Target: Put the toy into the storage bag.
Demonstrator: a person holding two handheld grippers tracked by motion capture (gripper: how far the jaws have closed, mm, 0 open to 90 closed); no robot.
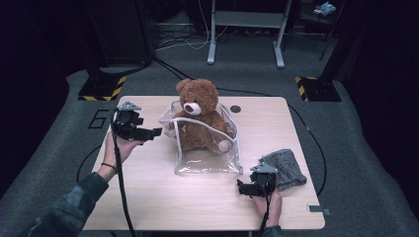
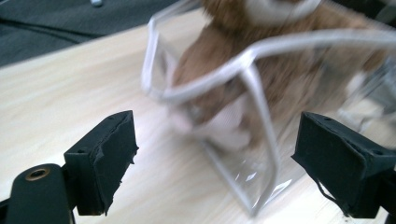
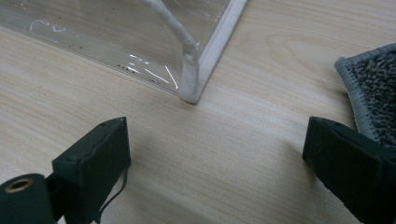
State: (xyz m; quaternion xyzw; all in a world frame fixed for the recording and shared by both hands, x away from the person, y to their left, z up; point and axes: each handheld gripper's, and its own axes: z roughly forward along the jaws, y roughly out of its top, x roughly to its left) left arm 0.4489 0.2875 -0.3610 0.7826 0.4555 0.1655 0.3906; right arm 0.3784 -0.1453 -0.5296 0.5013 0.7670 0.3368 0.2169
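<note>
Teddy bear (image 1: 200, 116) – brown, cream-muzzled – sits in a clear white-trimmed bag (image 1: 207, 163); both grippers' jaws spread, empty.

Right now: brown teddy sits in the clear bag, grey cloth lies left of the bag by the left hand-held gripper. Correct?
Not quite. The teddy does sit in the clear bag, but the grey cloth lies right of the bag, by the right hand-held gripper, as the high view shows.
</note>
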